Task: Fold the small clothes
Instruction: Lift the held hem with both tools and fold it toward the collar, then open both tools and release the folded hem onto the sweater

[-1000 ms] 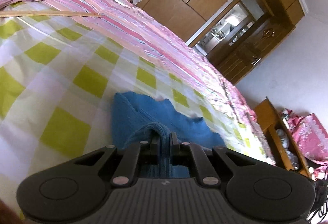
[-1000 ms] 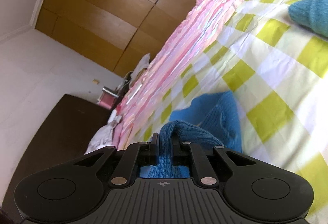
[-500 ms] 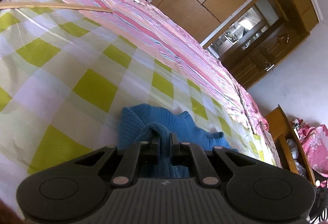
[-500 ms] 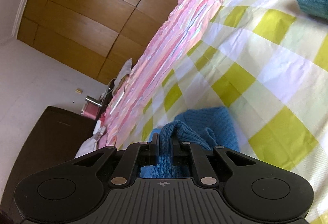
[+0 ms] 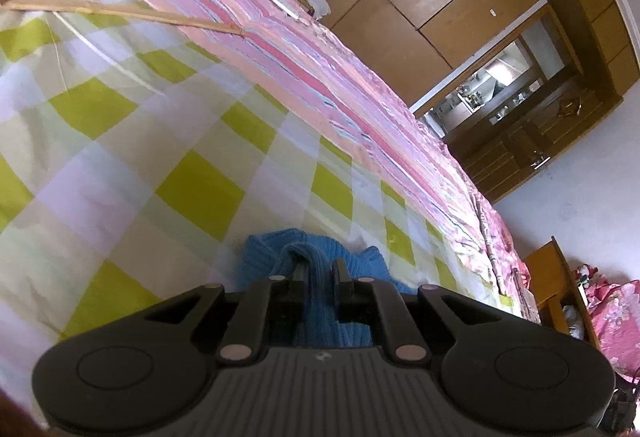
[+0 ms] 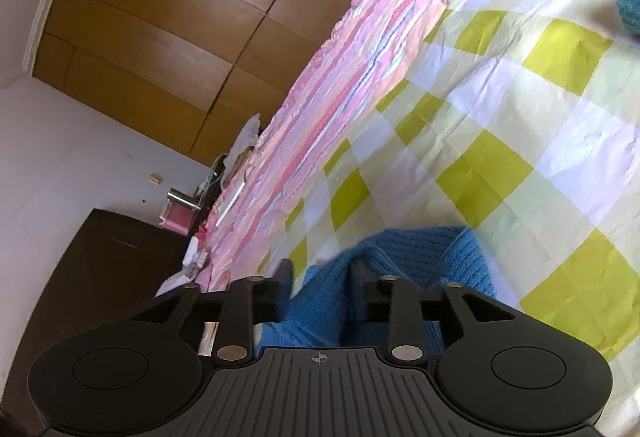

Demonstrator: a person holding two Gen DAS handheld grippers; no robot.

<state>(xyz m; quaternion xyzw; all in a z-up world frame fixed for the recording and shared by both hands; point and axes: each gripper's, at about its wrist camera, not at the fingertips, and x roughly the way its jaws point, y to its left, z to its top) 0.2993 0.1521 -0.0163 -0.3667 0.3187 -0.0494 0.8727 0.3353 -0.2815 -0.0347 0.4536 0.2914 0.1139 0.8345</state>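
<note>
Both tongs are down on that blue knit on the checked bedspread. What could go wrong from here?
The right tongs are opening with the blue knit between them, while the left tongs pinch a bunched ridge of it. That one-sided hold might drag the fold crooked. The bunch may also spring back once released. The bedspread already looks creased, so it may wrinkle further.

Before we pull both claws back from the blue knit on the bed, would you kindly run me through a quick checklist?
1. Right claw letting go: ok, jaws opening, blue knit garment still between them, fingers apart from it.
2. Left claw released: not ok, shut on the garment's fold.
3. Garment resting on the checked bedsheet: ok.
4. Fold neat and aligned: cannot tell, mostly hidden behind the claws.
5. Sheet ahead free of clutter: ok.
</note>
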